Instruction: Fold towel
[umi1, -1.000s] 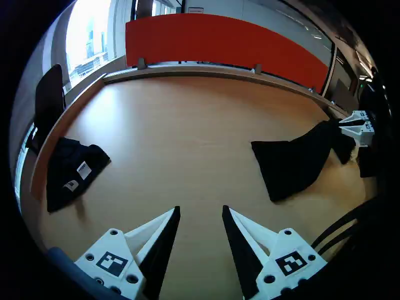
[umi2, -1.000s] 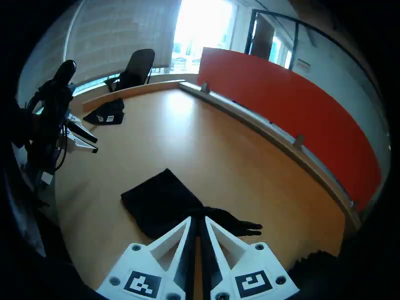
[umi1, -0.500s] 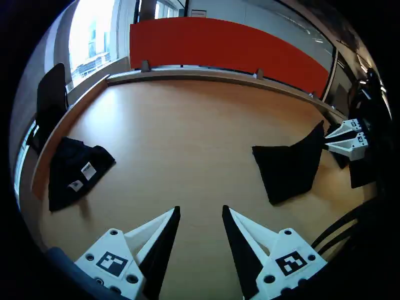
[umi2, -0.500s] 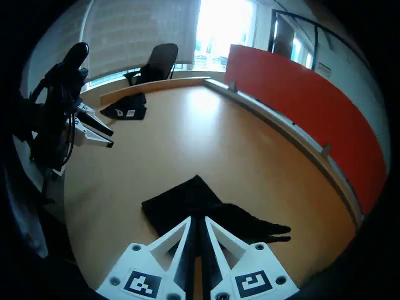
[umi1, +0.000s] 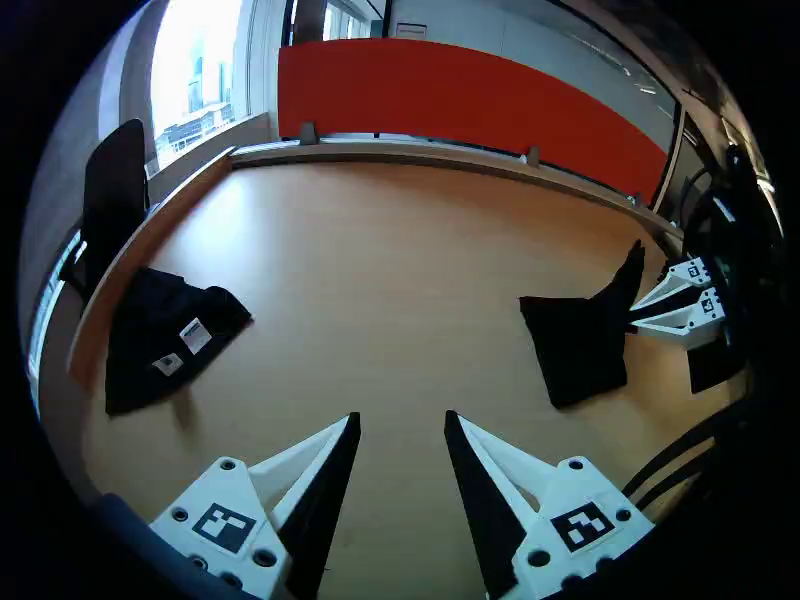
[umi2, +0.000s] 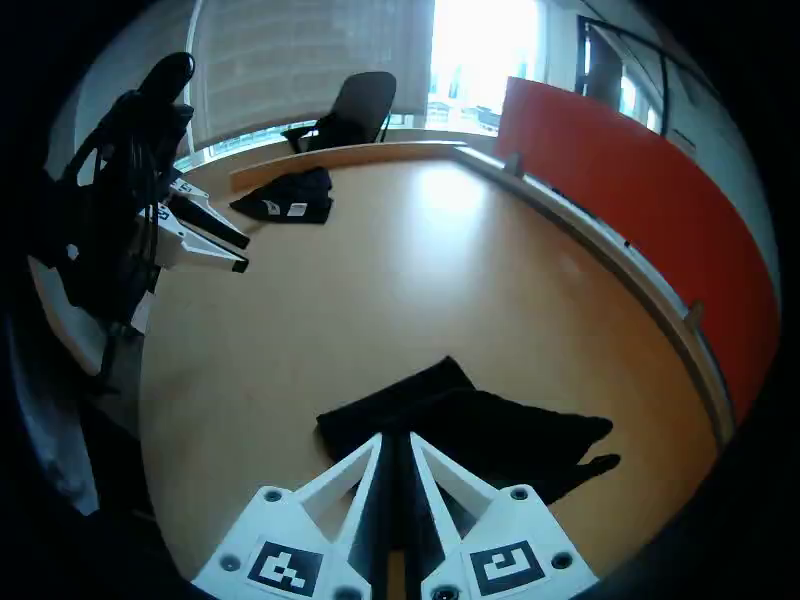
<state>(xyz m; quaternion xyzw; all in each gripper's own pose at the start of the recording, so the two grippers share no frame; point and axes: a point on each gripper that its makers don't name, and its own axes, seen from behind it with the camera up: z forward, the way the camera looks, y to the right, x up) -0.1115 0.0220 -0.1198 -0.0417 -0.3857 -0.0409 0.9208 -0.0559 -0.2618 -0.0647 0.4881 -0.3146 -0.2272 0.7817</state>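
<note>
The towel (umi2: 470, 425) is black and it's lying on the pale wooden surface (umi1: 380, 260), partly doubled over on itself and looking pretty rumpled. In the right gripper view it's sitting right at the fingertips, with a flat squarish part toward the left and a looser layer trailing off to the right, ending in a couple of floppy points. In the left gripper view the same towel (umi1: 580, 340) is showing over on the right side of the surface, with one corner sticking up off the wood.

The right gripper (umi2: 395, 440) is pinching the near edge of the towel, fingers squeezed almost together with just a dark sliver of cloth between them. From the left gripper view you can see that right gripper (umi1: 634, 313) biting the towel's edge right below the raised corner.

The left gripper (umi1: 398, 418) is hanging over bare wood with its fingers spread wide, gripping nothing and well apart from the towel. It's also showing in the right gripper view (umi2: 243, 255), off to the left.

Another dark folded cloth (umi1: 160, 335) is sitting near the far-left edge of the surface.
</note>
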